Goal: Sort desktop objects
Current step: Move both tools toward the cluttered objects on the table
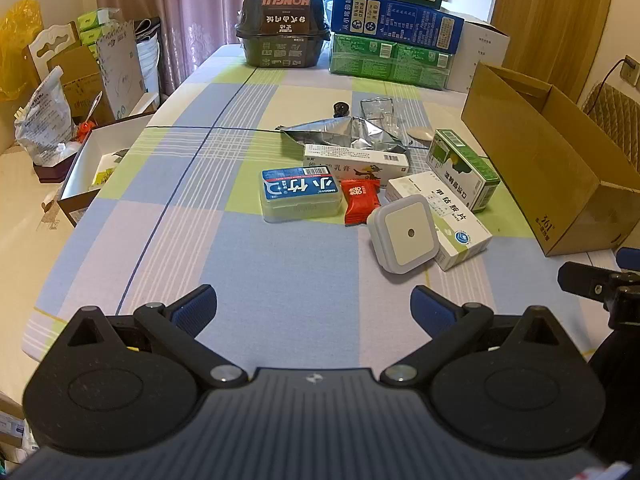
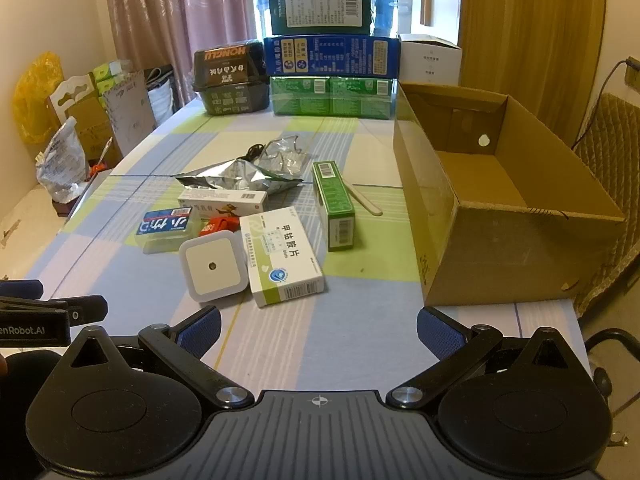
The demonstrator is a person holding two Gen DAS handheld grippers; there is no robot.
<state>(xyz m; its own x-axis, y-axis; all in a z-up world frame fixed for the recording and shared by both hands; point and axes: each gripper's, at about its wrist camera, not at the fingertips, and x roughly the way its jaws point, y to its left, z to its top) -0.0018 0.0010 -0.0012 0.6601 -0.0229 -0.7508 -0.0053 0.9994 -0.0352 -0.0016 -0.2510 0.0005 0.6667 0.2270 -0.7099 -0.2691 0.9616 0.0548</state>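
Small items lie in a cluster on the checked tablecloth: a square white night light [image 1: 403,233] [image 2: 212,266], a white-and-green medicine box [image 1: 444,216] [image 2: 282,254], a green box [image 1: 464,168] [image 2: 334,204], a blue-lidded floss box [image 1: 300,194] [image 2: 166,230], a red candy wrapper [image 1: 359,200], a long white ointment box [image 1: 356,162] [image 2: 222,202] and a silver foil bag [image 1: 344,134] [image 2: 240,176]. An open cardboard box [image 1: 548,152] [image 2: 500,196] stands to the right, with nothing inside. My left gripper [image 1: 314,308] and right gripper [image 2: 318,330] both hover open, short of the cluster.
Stacked green and blue cartons [image 2: 332,76] and a black food container [image 1: 282,30] line the table's far end. A wooden stick [image 2: 364,200] lies beside the green box. Off the table's left edge are a white open box [image 1: 92,160] and bags. A chair [image 2: 612,160] stands right.
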